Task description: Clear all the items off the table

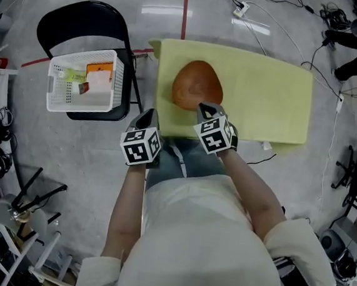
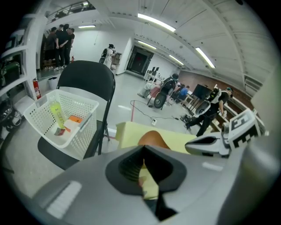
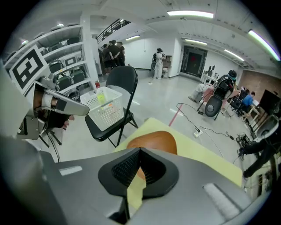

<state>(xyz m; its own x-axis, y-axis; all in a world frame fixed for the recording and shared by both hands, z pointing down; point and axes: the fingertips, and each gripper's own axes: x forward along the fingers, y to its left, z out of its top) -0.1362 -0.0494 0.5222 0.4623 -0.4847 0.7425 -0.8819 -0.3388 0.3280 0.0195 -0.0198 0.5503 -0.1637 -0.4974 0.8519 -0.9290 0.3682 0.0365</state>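
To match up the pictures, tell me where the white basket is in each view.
Head view: basket at upper left, on the chair seat.
Left gripper view: at left, left of the yellow table.
Right gripper view: left of centre, beyond the table's near corner.
Shared landmark: the black chair that carries it.

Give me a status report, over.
Grippers: left gripper shut, empty; right gripper shut, empty. The brown bowl sits on the yellow table, not held. Nothing in the way.
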